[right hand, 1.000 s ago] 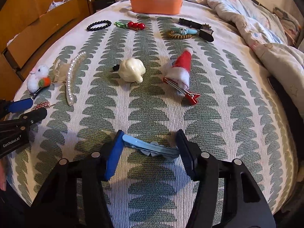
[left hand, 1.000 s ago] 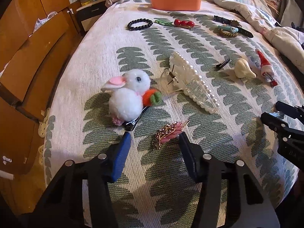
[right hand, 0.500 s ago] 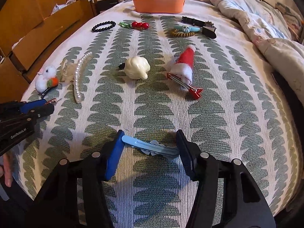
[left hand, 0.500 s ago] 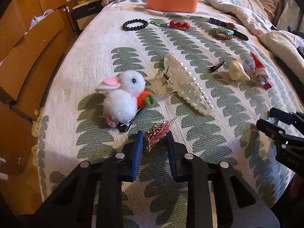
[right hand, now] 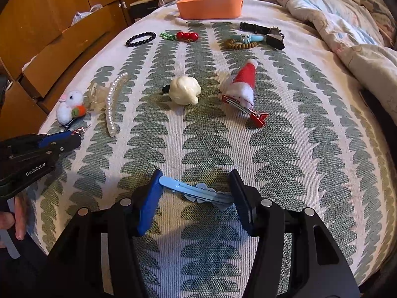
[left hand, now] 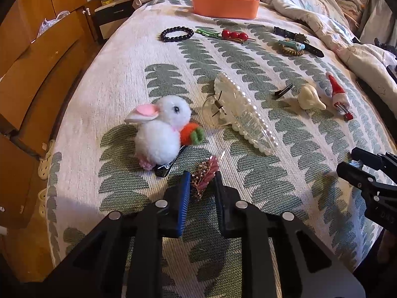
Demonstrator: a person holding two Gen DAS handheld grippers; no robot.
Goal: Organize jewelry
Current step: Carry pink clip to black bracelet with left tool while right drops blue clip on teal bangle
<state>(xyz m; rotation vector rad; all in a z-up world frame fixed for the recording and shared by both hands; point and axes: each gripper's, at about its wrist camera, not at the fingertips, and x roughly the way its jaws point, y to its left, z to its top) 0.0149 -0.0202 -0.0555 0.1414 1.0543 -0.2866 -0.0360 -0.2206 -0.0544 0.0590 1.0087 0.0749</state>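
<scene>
My left gripper is shut on a pink and gold leaf hair clip, just in front of a white bunny clip. My right gripper is shut on a light blue hair clip, held across its jaws above the bedspread. An orange basket stands at the far end of the bed; it also shows in the right wrist view. A pearl claw clip, a cream clip and a red Santa-hat clip lie mid-bed.
A black bead bracelet, a cherry clip, a blue clip on a brown hair tie and a black watch lie near the basket. Wooden drawers are left, a rumpled quilt right.
My left gripper moved forward around the pink and gold clip and closed on it. The right gripper has held the blue clip throughout, barely moving.
</scene>
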